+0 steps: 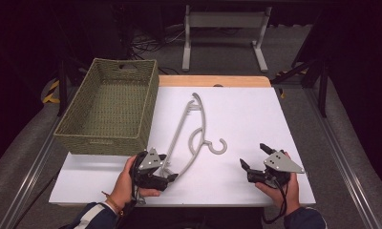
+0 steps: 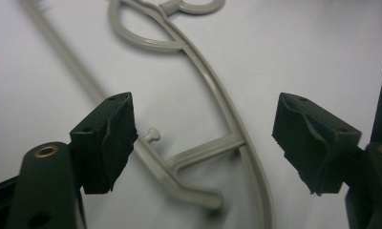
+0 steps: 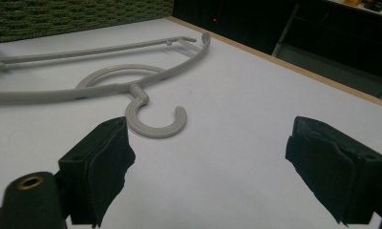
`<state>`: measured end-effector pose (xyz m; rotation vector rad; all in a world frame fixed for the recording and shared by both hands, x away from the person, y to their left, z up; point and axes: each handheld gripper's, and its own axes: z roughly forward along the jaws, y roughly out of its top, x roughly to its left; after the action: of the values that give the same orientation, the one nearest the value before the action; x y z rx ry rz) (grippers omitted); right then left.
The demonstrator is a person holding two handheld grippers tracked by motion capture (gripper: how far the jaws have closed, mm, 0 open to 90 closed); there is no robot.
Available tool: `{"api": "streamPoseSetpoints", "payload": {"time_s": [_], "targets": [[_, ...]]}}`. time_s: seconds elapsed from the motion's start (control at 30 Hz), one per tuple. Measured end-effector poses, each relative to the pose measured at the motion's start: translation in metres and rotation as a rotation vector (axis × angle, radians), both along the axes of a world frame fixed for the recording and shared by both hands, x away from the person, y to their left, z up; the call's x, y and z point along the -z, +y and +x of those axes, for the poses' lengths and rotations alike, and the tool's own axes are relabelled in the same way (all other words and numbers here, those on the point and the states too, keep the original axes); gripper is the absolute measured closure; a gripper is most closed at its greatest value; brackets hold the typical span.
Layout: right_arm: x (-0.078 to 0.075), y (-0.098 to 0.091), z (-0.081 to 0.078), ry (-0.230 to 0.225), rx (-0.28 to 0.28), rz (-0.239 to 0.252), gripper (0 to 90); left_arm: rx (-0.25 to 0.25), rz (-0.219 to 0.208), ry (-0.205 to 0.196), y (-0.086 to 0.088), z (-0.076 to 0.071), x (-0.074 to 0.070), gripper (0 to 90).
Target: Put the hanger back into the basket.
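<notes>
A grey plastic clothes hanger point(image 1: 179, 131) lies flat on the white table top point(image 1: 256, 114), its hook point(image 1: 221, 149) pointing right. My left gripper point(image 1: 169, 168) is at the hanger's near end, held low over the table. In the left gripper view the jaws point(image 2: 206, 138) stand apart on either side of that end of the hanger point(image 2: 217, 95), and the pads do not touch it. My right gripper point(image 1: 252, 154) sits open to the right of the hook, apart from it. In the right gripper view, the hook point(image 3: 153, 130) lies ahead of the open right gripper point(image 3: 208, 157), with nothing between the jaws.
A woven green basket point(image 1: 103, 138) stands at the table's left, its inside bare, close beside the hanger's long bar. Its wall point(image 3: 60, 14) shows far off in the right gripper view. A metal stand's legs point(image 1: 222, 21) are on the floor beyond the table.
</notes>
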<state>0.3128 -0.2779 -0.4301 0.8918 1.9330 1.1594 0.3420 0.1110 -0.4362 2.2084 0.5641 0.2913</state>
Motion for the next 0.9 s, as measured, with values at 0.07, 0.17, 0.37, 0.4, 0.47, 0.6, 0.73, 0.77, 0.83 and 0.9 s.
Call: {"api": "streamPoseSetpoints", "payload": {"time_s": [0.07, 0.17, 0.37, 0.4, 0.47, 0.6, 0.73, 0.77, 0.83, 0.9], "targets": [[0.001, 0.000, 0.000, -0.001, 0.002, 0.003, 14.4, 0.010, 0.036, 0.035, -0.008, 0.008, 0.004, 27.0], [0.002, 0.000, 0.001, 0.011, 0.002, 0.000, 14.4, 0.018, 0.077, 0.073, -0.018, 0.014, 0.008, 29.8], [0.003, 0.000, 0.001, 0.014, 0.000, 0.003, 14.4, 0.001, 0.132, 0.102, -0.039, 0.025, 0.009, 33.5], [0.003, 0.000, 0.001, 0.014, 0.002, 0.001, 14.4, -0.007, 0.154, 0.102, -0.043, 0.025, 0.009, 34.0], [0.003, 0.000, 0.001, 0.015, 0.005, 0.001, 14.4, -0.003, 0.168, 0.119, -0.048, 0.029, 0.011, 35.5], [0.003, -0.002, 0.002, 0.019, 0.006, 0.007, 14.6, -0.011, 0.169, 0.157, -0.055, 0.037, 0.014, 42.9], [0.003, -0.001, 0.002, 0.020, 0.004, 0.002, 14.6, -0.011, 0.181, 0.162, -0.057, 0.040, 0.013, 47.9], [0.004, -0.001, 0.002, 0.022, 0.004, 0.002, 14.6, -0.010, 0.189, 0.169, -0.057, 0.040, 0.012, 50.4], [0.004, -0.001, 0.003, 0.024, 0.005, 0.003, 14.6, -0.010, 0.205, 0.180, -0.057, 0.042, 0.010, 58.0], [0.004, -0.002, 0.002, 0.023, 0.007, 0.007, 14.6, -0.007, 0.227, 0.198, -0.054, 0.043, 0.007, 68.0]]}}
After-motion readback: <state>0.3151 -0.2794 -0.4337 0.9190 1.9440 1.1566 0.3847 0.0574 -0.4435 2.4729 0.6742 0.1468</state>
